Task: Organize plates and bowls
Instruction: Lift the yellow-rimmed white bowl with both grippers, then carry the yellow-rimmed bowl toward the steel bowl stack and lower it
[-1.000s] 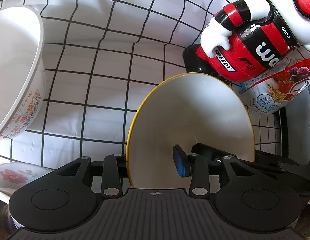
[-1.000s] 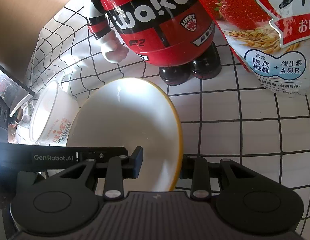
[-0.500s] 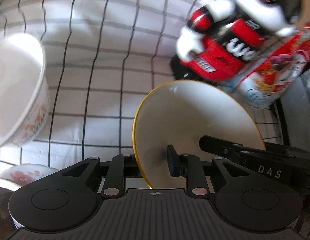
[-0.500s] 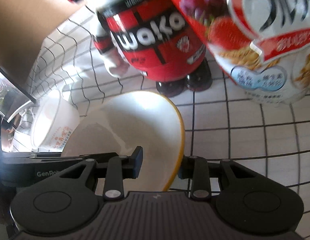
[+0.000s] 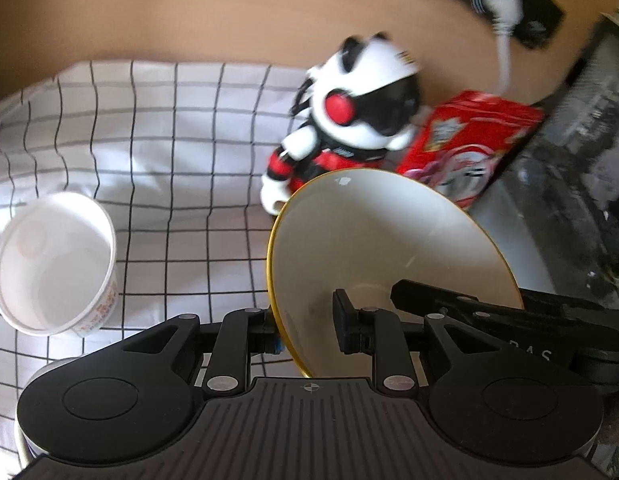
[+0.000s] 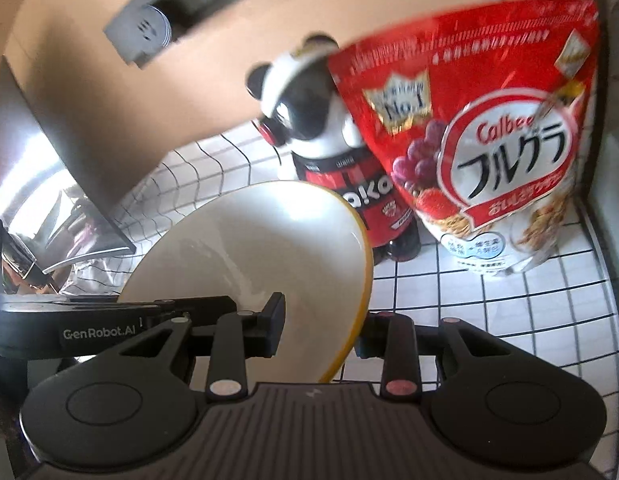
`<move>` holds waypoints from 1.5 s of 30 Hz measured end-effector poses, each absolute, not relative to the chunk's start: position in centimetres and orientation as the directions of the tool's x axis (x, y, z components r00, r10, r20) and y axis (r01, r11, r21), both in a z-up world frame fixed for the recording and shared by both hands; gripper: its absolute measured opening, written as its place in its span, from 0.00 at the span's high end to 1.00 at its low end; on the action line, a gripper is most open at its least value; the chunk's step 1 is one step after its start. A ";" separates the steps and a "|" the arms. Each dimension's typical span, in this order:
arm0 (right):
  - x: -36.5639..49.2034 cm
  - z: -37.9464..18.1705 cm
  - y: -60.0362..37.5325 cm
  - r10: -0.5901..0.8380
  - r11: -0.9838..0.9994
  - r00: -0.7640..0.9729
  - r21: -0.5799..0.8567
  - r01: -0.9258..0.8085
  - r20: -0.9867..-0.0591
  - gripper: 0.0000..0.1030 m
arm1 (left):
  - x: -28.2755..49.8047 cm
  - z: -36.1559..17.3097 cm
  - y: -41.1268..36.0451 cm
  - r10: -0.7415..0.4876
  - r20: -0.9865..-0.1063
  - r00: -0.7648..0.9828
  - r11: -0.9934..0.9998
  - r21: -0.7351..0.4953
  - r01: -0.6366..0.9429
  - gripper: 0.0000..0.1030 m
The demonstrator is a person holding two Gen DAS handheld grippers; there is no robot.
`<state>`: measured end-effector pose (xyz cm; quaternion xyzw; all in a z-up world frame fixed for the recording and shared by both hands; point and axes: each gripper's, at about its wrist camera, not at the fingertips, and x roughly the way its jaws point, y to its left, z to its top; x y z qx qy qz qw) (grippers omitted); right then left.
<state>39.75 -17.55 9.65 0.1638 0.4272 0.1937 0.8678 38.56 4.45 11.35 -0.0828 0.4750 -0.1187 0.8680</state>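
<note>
I am carrying the plate [image 5: 381,248], a cream one with a yellow rim, clear of the checked surface [image 5: 169,152], gripped from both sides at once. My left gripper [image 5: 309,330] is clamped on the plate's left edge, one finger under the rim and the other pressing on the inner face, having just finished closing onto it. My right gripper [image 6: 321,328] is clamped on the opposite edge in the same way, the rim passing between its fingers. The plate is tilted between them, near the panda figure [image 5: 361,120] and the red cereal bag [image 6: 489,140] at the far side. A white bowl [image 5: 53,264] is standing well apart on the left of the surface, open side up. I judge this to be the lift-and-carry step of sorting the dishes: the plate is picked up but not yet put anywhere. Where it belongs I cannot tell from here; no stack or rack is clearly in view. The next move is asking for both hands to travel together at matching speed, so the plate is neither twisted nor pulled out of either grip, and to keep its far rim from knocking the figure or the bag.
</note>
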 end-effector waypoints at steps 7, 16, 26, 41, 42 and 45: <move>34.9 12.1 -19.0 0.442 0.889 0.612 0.409 -0.203 -0.656 0.67 | 35.0 14.0 2.9 -0.350 -0.765 0.541 0.936 -0.263 0.233 0.75; 30.1 11.3 -20.6 0.398 0.912 0.619 0.367 -0.185 -0.677 0.67 | 31.0 12.3 1.1 -0.417 -0.788 0.454 0.902 -0.295 0.316 0.75; 27.9 6.0 -19.7 0.389 0.920 0.533 0.351 -0.176 -0.751 0.67 | 28.6 6.2 1.1 -0.384 -0.865 0.323 0.913 -0.303 0.273 0.75; 27.9 2.8 -19.0 0.365 0.931 0.490 0.313 -0.189 -0.791 0.67 | 28.5 4.2 0.5 -0.341 -0.887 0.310 0.929 -0.267 0.258 0.76; 27.9 2.9 -19.1 0.360 0.933 0.492 0.304 -0.193 -0.793 0.67 | 28.5 4.0 0.4 -0.340 -0.889 0.307 0.929 -0.266 0.259 0.76; 27.8 2.9 -19.3 0.367 0.930 0.492 0.309 -0.198 -0.789 0.67 | 28.7 3.7 0.2 -0.336 -0.891 0.306 0.931 -0.264 0.253 0.76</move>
